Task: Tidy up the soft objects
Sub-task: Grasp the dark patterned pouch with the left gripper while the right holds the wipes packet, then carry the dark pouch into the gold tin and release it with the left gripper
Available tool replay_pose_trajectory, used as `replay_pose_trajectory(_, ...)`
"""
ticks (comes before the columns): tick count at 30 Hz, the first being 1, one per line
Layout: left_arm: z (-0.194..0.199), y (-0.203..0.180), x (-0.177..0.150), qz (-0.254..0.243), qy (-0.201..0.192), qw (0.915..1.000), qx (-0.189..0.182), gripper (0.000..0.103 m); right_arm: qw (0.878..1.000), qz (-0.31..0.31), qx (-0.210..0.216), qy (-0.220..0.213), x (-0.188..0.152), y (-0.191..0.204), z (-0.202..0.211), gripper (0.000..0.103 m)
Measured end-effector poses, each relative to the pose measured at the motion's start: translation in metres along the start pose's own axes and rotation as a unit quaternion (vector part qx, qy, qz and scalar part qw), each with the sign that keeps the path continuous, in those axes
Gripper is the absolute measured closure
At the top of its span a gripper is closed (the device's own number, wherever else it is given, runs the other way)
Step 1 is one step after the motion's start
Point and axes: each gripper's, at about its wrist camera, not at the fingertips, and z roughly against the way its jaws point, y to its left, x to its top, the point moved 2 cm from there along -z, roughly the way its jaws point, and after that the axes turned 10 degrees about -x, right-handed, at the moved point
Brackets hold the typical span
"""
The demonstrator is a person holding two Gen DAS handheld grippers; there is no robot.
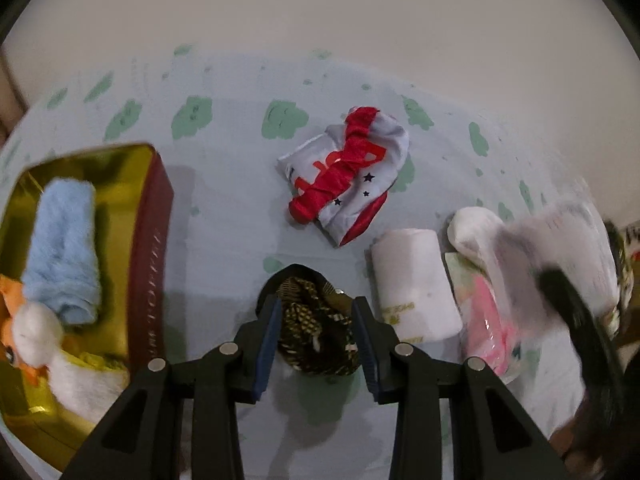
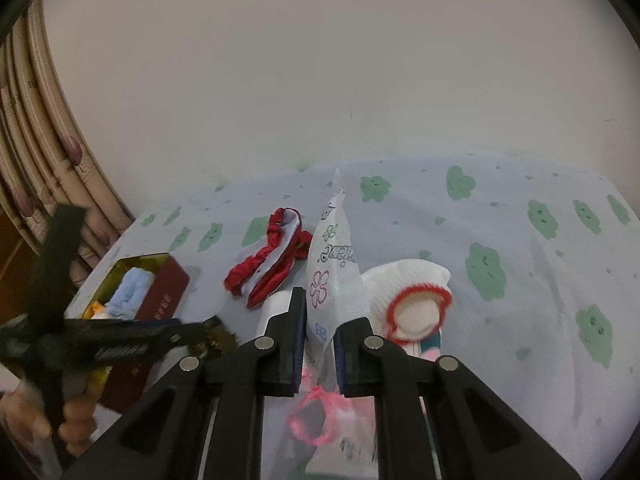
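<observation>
Fingers of the right gripper [image 2: 320,344] are pinched on a white tissue packet [image 2: 334,268], printed with flowers, lifted on end above the bed sheet [image 2: 520,300]. Left gripper [image 1: 316,336] hangs with its fingers apart around a dark patterned cloth [image 1: 316,320], pads not visibly pressing. Both things look light and limp; the packet's film may slip, so a grip mid-body seems safest. Nearby lie a red and white cloth [image 1: 344,172], a white roll [image 1: 416,284] and a gold-lined tin [image 1: 132,216] already holding a blue towel [image 1: 64,248].
</observation>
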Motion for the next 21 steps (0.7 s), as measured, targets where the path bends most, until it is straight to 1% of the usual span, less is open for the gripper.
replay_pose_trajectory(2,-0.007,0.004,0.003,0.022,0.012,0.9997,-0.001,0.066,1.0,-0.009,0.01,-0.006,-0.003,-0.001,0.009,0.092)
replay_pose_trajectory(3,-0.009,0.006,0.004,0.028,0.014,0.9995,0.004,0.066,1.0,-0.011,0.016,-0.005,-0.004,0.001,0.011,0.092)
replay_pose_trajectory(5,-0.012,0.006,0.007,0.024,0.013,0.9993,0.027,0.066,1.0,-0.011,0.022,-0.011,-0.004,0.002,0.016,0.092)
replay_pose_trajectory(7,-0.016,0.006,0.009,0.026,0.019,0.999,0.032,0.066,0.999,-0.009,0.029,-0.012,-0.004,0.003,0.018,0.092)
replay_pose_trajectory(8,-0.018,0.006,0.009,0.032,0.022,0.9989,0.027,0.062,0.999,-0.008,0.031,-0.013,-0.004,0.004,0.019,0.092)
replay_pose_trajectory(9,-0.019,0.007,0.01,0.037,0.024,0.9987,0.024,0.051,0.999,-0.007,0.032,-0.012,-0.005,0.005,0.018,0.092)
replay_pose_trajectory(10,-0.02,0.007,0.011,0.044,0.024,0.9985,0.022,0.045,0.999,-0.005,0.034,-0.01,-0.005,0.005,0.018,0.092)
replay_pose_trajectory(14,-0.025,0.008,0.01,0.057,0.026,0.9977,0.025,0.043,0.999,-0.004,0.041,-0.004,-0.008,0.007,0.016,0.092)
replay_pose_trajectory(17,-0.03,0.01,0.008,0.065,0.035,0.9968,0.033,0.042,0.999,-0.004,0.045,-0.002,-0.008,0.007,0.015,0.092)
replay_pose_trajectory(21,-0.039,0.008,0.003,0.053,0.041,0.9968,0.043,0.042,0.999,-0.004,0.044,0.001,-0.009,0.006,0.013,0.092)
